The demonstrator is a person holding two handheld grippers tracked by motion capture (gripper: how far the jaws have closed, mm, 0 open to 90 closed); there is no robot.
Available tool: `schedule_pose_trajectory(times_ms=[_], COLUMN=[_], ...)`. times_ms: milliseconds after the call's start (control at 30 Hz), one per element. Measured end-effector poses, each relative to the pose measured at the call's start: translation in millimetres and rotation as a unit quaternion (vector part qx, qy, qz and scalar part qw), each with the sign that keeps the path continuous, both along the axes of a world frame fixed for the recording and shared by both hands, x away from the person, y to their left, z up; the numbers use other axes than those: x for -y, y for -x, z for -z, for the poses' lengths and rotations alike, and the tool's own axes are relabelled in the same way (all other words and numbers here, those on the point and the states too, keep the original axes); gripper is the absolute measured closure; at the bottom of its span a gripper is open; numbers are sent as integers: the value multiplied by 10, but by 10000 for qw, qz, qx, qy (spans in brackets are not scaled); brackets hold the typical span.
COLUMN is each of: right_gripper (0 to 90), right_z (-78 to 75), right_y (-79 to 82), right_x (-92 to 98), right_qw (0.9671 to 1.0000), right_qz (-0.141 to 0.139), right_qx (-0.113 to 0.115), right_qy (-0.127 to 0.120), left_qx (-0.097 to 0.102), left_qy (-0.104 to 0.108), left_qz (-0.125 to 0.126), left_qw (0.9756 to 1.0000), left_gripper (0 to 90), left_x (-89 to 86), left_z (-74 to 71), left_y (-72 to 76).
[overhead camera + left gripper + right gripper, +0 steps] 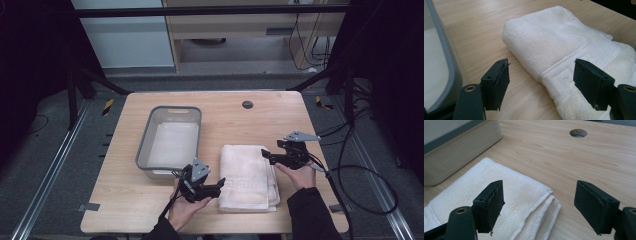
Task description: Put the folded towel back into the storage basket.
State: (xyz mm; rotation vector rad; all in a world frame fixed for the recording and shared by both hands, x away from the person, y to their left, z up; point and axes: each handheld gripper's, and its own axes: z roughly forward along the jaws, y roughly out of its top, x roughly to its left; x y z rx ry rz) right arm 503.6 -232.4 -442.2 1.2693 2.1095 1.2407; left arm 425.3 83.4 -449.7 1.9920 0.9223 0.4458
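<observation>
Both jaws spread wide, the left hand-held gripper (218,184) and right hand-held gripper (266,156) flank a folded white towel (248,176) on the desk (280,115).

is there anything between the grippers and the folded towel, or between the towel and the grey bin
Nothing visible. The left gripper and right gripper flank the towel with fingers open, and only bare table separates towel from bin.

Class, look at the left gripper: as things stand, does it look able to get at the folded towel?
Probably yes. The left gripper sits at the towel's near left edge with its jaws open, and in the left gripper view only bare table lies between them and the towel. The bin is off to the side.
</observation>
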Motion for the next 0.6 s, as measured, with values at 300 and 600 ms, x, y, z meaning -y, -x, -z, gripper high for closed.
schedule_pose_trajectory(times_ms=[300,600], right_gripper=[232,232], right_z=[82,201], right_y=[-32,-67], right_x=[-55,-104], right_qw=[9998,9995], right_qz=[-28,-78], right_qx=[-105,-237], right_qy=[178,167], left_qx=[-131,-217], left_qy=[-171,-349], left_qz=[54,80], left_qw=[9998,9991], left_gripper=[275,264], left_x=[100,164], left_z=[120,254], left_y=[-32,-63])
